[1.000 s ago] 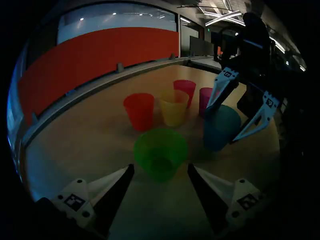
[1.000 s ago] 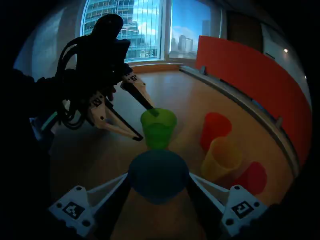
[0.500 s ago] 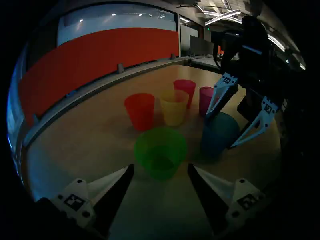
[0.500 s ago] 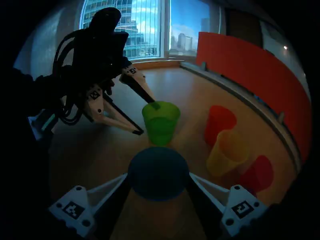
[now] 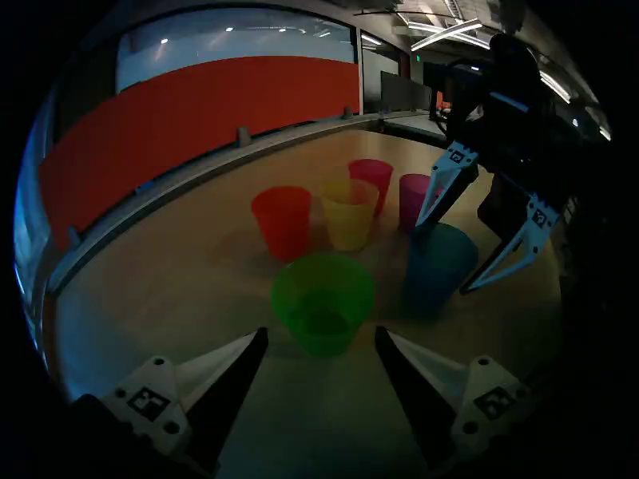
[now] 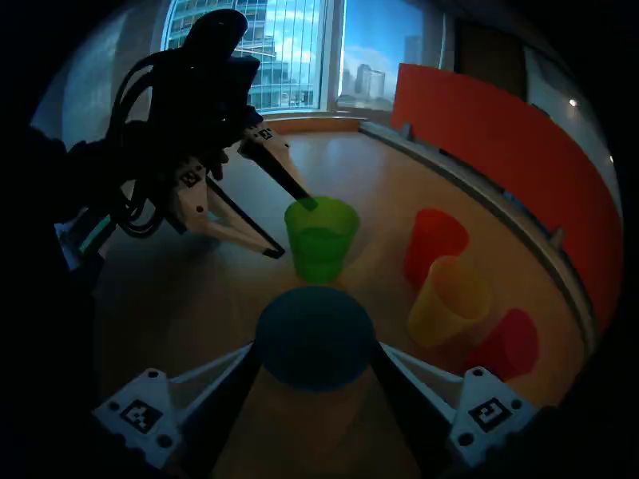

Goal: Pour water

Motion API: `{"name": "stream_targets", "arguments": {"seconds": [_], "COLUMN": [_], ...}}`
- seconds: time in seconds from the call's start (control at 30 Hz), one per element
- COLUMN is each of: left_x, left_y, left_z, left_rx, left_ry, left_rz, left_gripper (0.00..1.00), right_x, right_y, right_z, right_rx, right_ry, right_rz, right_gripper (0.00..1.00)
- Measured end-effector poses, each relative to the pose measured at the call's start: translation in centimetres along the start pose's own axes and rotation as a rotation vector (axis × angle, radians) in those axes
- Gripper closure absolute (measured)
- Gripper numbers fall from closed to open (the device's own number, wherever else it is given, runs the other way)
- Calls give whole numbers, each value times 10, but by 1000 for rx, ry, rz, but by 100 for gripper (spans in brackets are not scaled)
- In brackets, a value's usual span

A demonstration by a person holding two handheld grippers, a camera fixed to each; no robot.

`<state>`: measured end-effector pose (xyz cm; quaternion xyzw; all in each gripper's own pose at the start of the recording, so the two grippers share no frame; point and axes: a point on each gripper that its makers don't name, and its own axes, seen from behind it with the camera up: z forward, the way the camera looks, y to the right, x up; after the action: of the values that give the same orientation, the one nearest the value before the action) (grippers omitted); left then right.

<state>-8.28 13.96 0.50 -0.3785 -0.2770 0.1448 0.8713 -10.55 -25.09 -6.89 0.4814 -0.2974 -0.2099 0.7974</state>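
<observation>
A green cup (image 5: 323, 299) stands on the wooden table (image 5: 184, 279) just ahead of my left gripper (image 5: 319, 331), whose fingers are open on either side of the cup's base without pressing it. In the right gripper view the left gripper (image 6: 292, 227) straddles the same green cup (image 6: 321, 238). My right gripper (image 6: 315, 347) is shut on a blue cup (image 6: 315, 337), with both fingers against its sides. In the left gripper view the right gripper (image 5: 442, 258) holds that blue cup (image 5: 437, 267) to the right of the green one. Neither cup's contents are visible.
Beyond the green cup stand an orange-red cup (image 5: 281, 222), a yellow cup (image 5: 348, 211), a red cup (image 5: 369, 180) and a magenta cup (image 5: 413, 199). A red partition (image 5: 200, 104) runs along the table's far edge. Windows (image 6: 279, 56) lie behind the left gripper.
Both cameras have drifted slightly. The right gripper has shifted a little with the blue cup still in it. The left gripper's fingers stay apart around the green cup.
</observation>
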Motion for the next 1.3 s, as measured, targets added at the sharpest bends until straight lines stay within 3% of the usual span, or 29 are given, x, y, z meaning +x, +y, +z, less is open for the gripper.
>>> {"name": "stream_targets", "arguments": {"seconds": [0.87, 1.3], "left_x": [-7, -3], "left_y": [1, -9], "left_z": [-31, -40], "left_rx": [60, 149], "left_ry": [23, 83], "left_rz": [-40, -89], "left_gripper": [0, 0], "right_x": [-27, -30], "right_y": [2, 18], "right_z": [-61, -86], "right_rx": [-72, -156], "right_ry": [9, 89], "right_rz": [23, 132], "right_gripper": [0, 0]}}
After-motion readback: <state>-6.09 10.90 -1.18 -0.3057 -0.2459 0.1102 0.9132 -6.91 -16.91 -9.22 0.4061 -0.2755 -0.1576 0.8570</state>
